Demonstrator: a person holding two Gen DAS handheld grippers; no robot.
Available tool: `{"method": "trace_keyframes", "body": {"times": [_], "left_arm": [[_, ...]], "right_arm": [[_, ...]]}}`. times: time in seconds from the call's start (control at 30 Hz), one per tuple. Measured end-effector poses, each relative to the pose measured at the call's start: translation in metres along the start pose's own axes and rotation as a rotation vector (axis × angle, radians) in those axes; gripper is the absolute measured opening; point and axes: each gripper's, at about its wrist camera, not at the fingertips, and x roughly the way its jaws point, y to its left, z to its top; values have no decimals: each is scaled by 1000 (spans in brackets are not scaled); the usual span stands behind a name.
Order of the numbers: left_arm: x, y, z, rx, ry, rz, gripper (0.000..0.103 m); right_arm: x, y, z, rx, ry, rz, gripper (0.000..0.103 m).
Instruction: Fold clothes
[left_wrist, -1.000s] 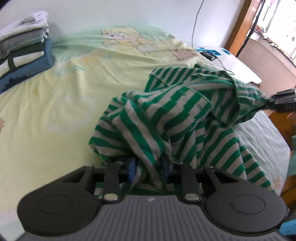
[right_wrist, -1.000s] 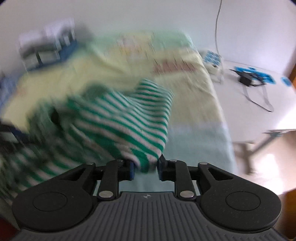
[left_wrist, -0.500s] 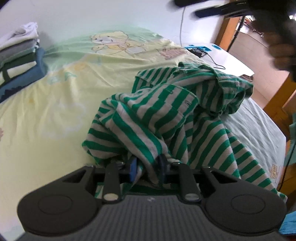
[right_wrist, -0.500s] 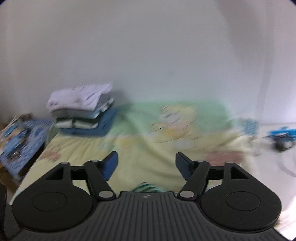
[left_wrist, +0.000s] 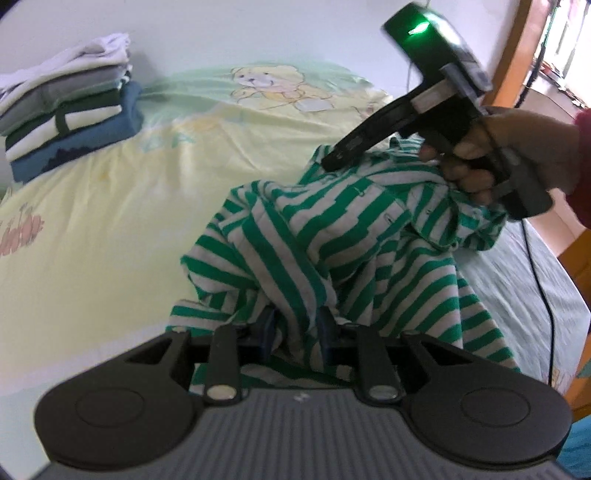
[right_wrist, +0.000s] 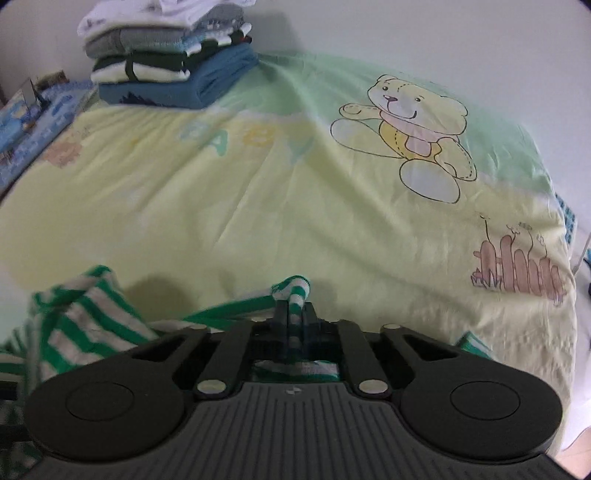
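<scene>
**On the Bed, a Striped Garment Held at Two Points**

Across the bed (right_wrist: 258, 192), under a pale yellow-green sheet printed with a cartoon bear (right_wrist: 410, 136), most of the surface lay bare. A stack of folded clothes (right_wrist: 173, 62) stood at the far left corner against the wall.

The green-and-white striped garment (left_wrist: 354, 236) sat at the near edge of the bed, bunched and rumpled, not flat and not folded. From the left wrist view it rose in a heap, its bulk running away and to the right, from the left gripper up toward the right one.

The left gripper (left_wrist: 295, 325) had its fingers drawn in around a thick gather of the cloth at the near, lower end; the fabric filled the gap between them. The right gripper (right_wrist: 294, 314) was closed almost fully, pinching a narrow striped edge that poked up past its fingertips. In the left wrist view a hand (left_wrist: 517, 155) held that right gripper above the far right end of the heap, its tip down on the fabric.

So the garment's long axis ran between the two grips, the left one lower and closer to the person, the right one higher and further over the bed. As I judge it, whatever comes next depends on that line: drawing the two grips apart along it would tauten the cloth and let it spread over the bare sheet beyond. Which part of the garment each gripper held, hem, sleeve or collar, could not be told.
</scene>
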Motion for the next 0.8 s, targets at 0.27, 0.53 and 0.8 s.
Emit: {"method": "trace_keyframes", "body": {"times": [0.27,0.53,0.8], "left_arm": [[-28,29,31,-56,-126,77,17],[-28,62,40,-118,-144,99,37],[1,79,41,-108,-92,103,67]], "right_arm": [[-103,-2,49,110,-379,71,6],[-112,18,48,-51,-549,58,6],[-67,32,-12,-225,-157,120,31]]}}
